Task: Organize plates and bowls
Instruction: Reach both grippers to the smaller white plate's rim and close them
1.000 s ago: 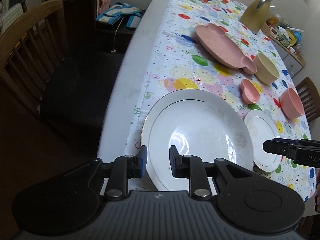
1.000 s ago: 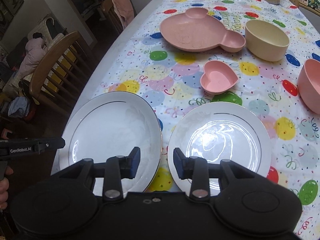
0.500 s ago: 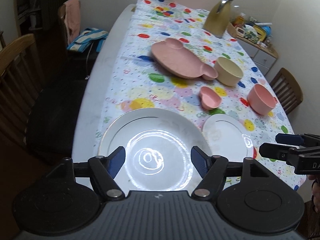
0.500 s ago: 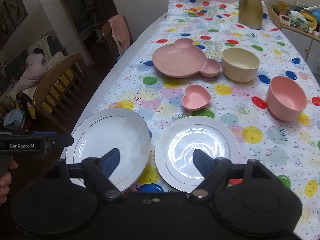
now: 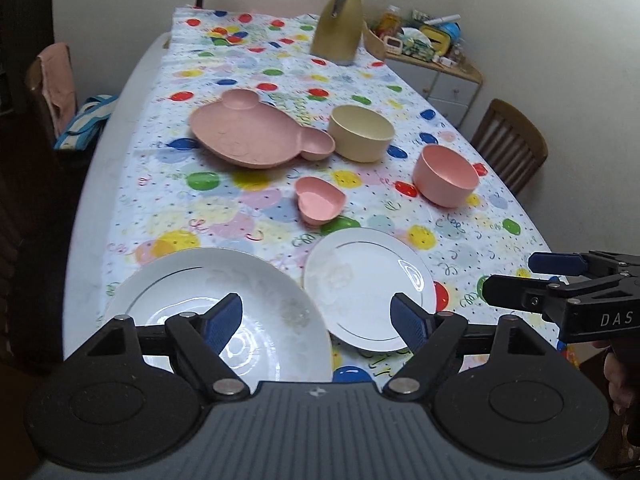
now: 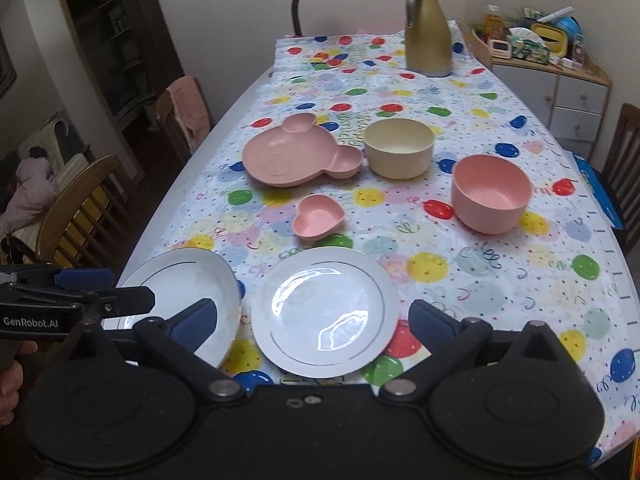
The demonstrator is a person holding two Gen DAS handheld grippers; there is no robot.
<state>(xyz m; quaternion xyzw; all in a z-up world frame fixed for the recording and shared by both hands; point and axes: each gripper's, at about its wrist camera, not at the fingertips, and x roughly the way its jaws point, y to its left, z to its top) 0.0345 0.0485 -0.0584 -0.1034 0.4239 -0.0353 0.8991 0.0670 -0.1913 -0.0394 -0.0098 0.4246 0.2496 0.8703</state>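
Both claws have drawn back and up from the two white plates since a second ago, so far more of the table shows in each view, and their jaws have just been opening with nothing between them. The left claw (image 5: 318,318) now stands released, its blue pads spread above the near rim of the large white plate (image 5: 200,284). The right claw (image 6: 312,322) is released too, spread wider than the small white plate (image 6: 328,312) below it.

The large white plate lies at the near left corner, its left rim over the edge of the balloon tablecloth (image 6: 500,280) and close to the bare table (image 5: 108,152) edge. The small white plate lies just beside it on the right; in the left wrist view their rims look touching or overlapping, while the right wrist view shows a narrow gap, so I cannot tell which. Just beyond the small plate sits the pink heart dish (image 6: 318,222). Farther back the pink bear plate (image 6: 296,156) and the cream bowl (image 6: 399,148) stand just beside each other. The pink bowl (image 6: 491,194) stands apart to the right.

Open cloth lies right of the small plate and before the pink bowl, and a wide stretch lies between the bear plate and the gold jug (image 6: 428,32) at the far end.
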